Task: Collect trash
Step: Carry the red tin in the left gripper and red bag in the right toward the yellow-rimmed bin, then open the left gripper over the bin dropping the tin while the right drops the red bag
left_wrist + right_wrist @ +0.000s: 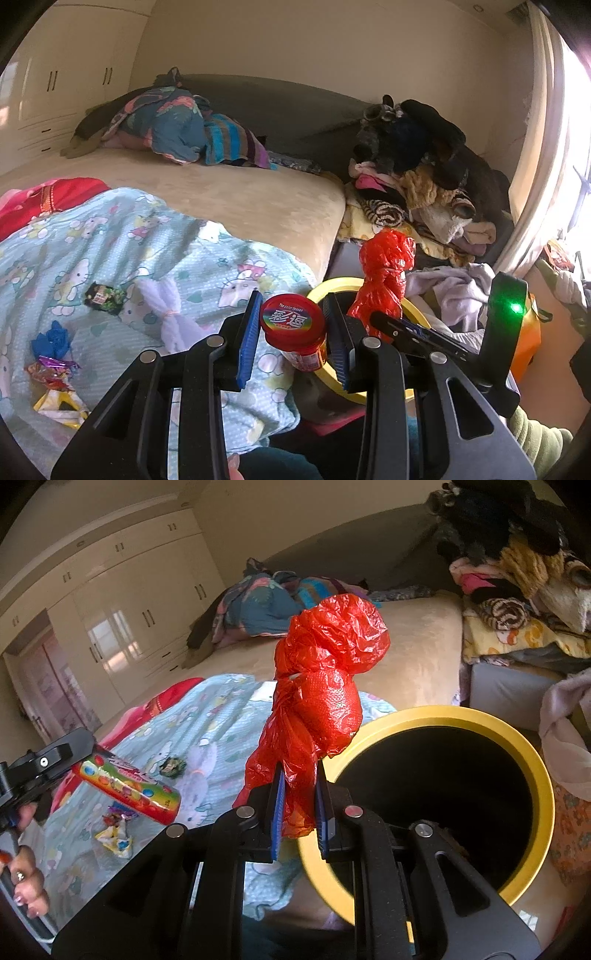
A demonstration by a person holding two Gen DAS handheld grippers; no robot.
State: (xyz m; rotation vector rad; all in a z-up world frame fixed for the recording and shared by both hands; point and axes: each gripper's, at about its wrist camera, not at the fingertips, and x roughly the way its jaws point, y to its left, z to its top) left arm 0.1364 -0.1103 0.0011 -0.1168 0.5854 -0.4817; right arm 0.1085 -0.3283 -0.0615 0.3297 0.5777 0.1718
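My left gripper (pixel 293 334) is shut on a red-lidded candy tube (pixel 293 326), held over the blanket's edge just left of the yellow-rimmed bin (pixel 325 288). The same tube (pixel 127 788) shows at the left of the right wrist view. My right gripper (pixel 299 805) is shut on a knotted red plastic bag (pixel 325 686) that stands up from the pads, close to the near left of the bin's yellow rim (pixel 532 775). In the left wrist view the bag (pixel 384 277) rises over the bin. Wrappers (pixel 55 373) and a blue scrap (pixel 51 339) lie on the blanket.
A cartoon-print blanket (pixel 122 251) covers the near bed, with a dark crumpled wrapper (pixel 103 295) and a white tied scrap (pixel 166 314) on it. Piled clothes (pixel 421 177) stand behind the bin. A person's hand (pixel 26 878) grips the left handle. Wardrobes (pixel 122 602) line the far wall.
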